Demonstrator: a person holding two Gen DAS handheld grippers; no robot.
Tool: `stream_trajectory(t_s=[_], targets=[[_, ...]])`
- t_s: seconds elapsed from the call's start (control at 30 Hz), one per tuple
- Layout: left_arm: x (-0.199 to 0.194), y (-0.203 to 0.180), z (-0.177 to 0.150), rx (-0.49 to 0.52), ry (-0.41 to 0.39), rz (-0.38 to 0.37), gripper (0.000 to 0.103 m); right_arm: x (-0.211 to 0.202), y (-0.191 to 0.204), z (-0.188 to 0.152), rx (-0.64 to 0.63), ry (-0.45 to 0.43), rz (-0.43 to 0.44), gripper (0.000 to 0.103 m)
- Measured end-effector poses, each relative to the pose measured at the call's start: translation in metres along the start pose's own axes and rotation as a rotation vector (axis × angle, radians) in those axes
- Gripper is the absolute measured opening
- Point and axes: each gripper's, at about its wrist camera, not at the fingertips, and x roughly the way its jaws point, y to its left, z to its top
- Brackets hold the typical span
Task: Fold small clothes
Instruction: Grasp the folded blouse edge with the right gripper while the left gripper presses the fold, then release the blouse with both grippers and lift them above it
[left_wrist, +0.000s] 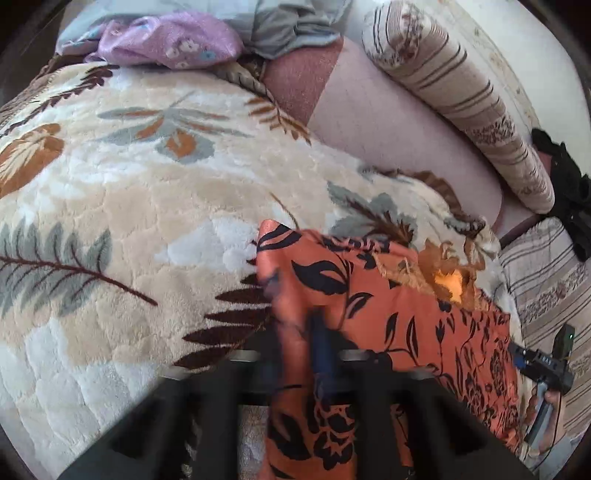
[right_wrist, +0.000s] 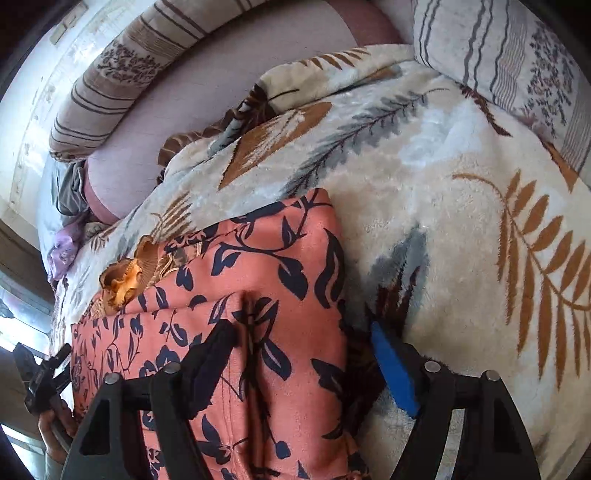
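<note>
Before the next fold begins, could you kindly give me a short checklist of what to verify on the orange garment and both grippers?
1. Left gripper shut on the orange black-leaf-print garment: ok.
2. Right gripper gripping the garment: not ok; the cloth edge sits between its open jaws, blue pad clear of it.
3. Garment flat on the cream fleece leaf-pattern blanket: not ok; ridge near the right gripper.
4. Frilled orange trim tucked in: not ok, exposed.
5. Blanket bare beyond the garment: ok.
</note>
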Motion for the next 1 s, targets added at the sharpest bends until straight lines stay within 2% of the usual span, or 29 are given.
stream_trajectory(t_s=[0.03, 0.07, 0.17, 0.2, 0.23, 0.27, 0.33, 0.37, 0.4, 0.43, 0.47, 0.57, 0.6, 0.63, 0.67, 0.7, 0.73, 0.8, 0.87, 0.93, 0.97, 1.0], targets=[[-0.003, 0.001, 0.002, -0.007, -0.014, 0.001, 0.008, 0.002, 0.001, 0.001, -0.008, 0.031, -0.003, 0.013], [-0.009, -0.001, 0.003, 0.01, -0.037, 0.009, 0.008, -0.001, 0.007, 0.002, -0.034, 0.032, -0.027, 0.013], [-0.031, -0.016, 0.003, 0.103, -0.142, 0.032, 0.008, -0.02, 0.034, 0.0, -0.182, -0.062, -0.152, 0.011], [-0.024, -0.015, 0.002, 0.116, -0.125, 0.058, 0.009, -0.013, 0.032, -0.003, -0.19, -0.056, -0.189, 0.012], [-0.008, -0.01, 0.0, 0.118, -0.065, 0.113, 0.01, 0.003, 0.023, -0.004, -0.173, 0.0, -0.206, 0.015], [0.004, -0.003, -0.002, 0.09, -0.016, 0.134, 0.015, 0.007, 0.016, -0.003, -0.137, 0.017, -0.175, 0.018], [-0.006, 0.01, 0.001, 0.014, -0.053, 0.065, 0.022, -0.011, 0.009, 0.003, -0.053, -0.037, -0.076, 0.021], [-0.012, 0.013, 0.005, -0.004, -0.073, 0.067, 0.046, -0.021, 0.008, 0.007, -0.034, -0.062, -0.04, 0.027], [-0.019, 0.014, 0.008, -0.014, -0.106, 0.079, 0.07, -0.027, 0.008, 0.012, -0.031, -0.078, -0.023, 0.052], [-0.024, 0.016, 0.013, -0.016, -0.139, 0.086, 0.075, -0.029, 0.01, 0.018, -0.027, -0.088, -0.011, 0.087], [-0.026, 0.016, 0.017, -0.01, -0.156, 0.079, 0.075, -0.03, 0.01, 0.024, -0.021, -0.102, 0.007, 0.091], [-0.01, 0.019, 0.026, -0.007, -0.103, 0.021, 0.074, -0.015, 0.01, 0.042, 0.008, -0.096, 0.043, 0.091], [-0.002, 0.021, 0.026, -0.007, -0.079, 0.002, 0.043, -0.006, 0.007, 0.047, 0.029, -0.078, 0.047, 0.089], [0.01, 0.023, 0.026, 0.003, -0.036, 0.025, 0.01, 0.009, 0.006, 0.051, 0.037, -0.033, 0.05, 0.076], [0.019, 0.024, 0.026, 0.006, -0.018, 0.037, 0.007, 0.023, 0.005, 0.051, 0.024, 0.024, 0.023, 0.049], [0.019, 0.029, 0.026, -0.017, -0.029, 0.022, 0.007, 0.029, 0.009, 0.051, -0.014, 0.035, -0.04, 0.021], [0.02, 0.032, 0.029, -0.054, -0.025, 0.012, 0.007, 0.028, 0.014, 0.053, -0.039, 0.018, -0.074, 0.016], [0.019, 0.032, 0.033, -0.073, -0.023, 0.034, 0.009, 0.022, 0.014, 0.055, -0.018, -0.025, -0.156, 0.016], [0.012, 0.031, 0.034, -0.096, -0.02, 0.053, 0.011, 0.011, 0.014, 0.053, 0.042, -0.053, -0.195, 0.032], [-0.009, 0.031, 0.031, -0.117, -0.028, 0.064, 0.034, -0.006, 0.026, 0.044, 0.038, -0.024, -0.171, 0.052], [-0.025, 0.031, 0.027, -0.123, -0.049, 0.05, 0.056, -0.022, 0.038, 0.035, 0.002, -0.051, -0.185, 0.061], [-0.043, 0.032, 0.02, -0.122, -0.086, 0.033, 0.065, -0.039, 0.054, 0.024, -0.055, -0.081, -0.202, 0.063]])
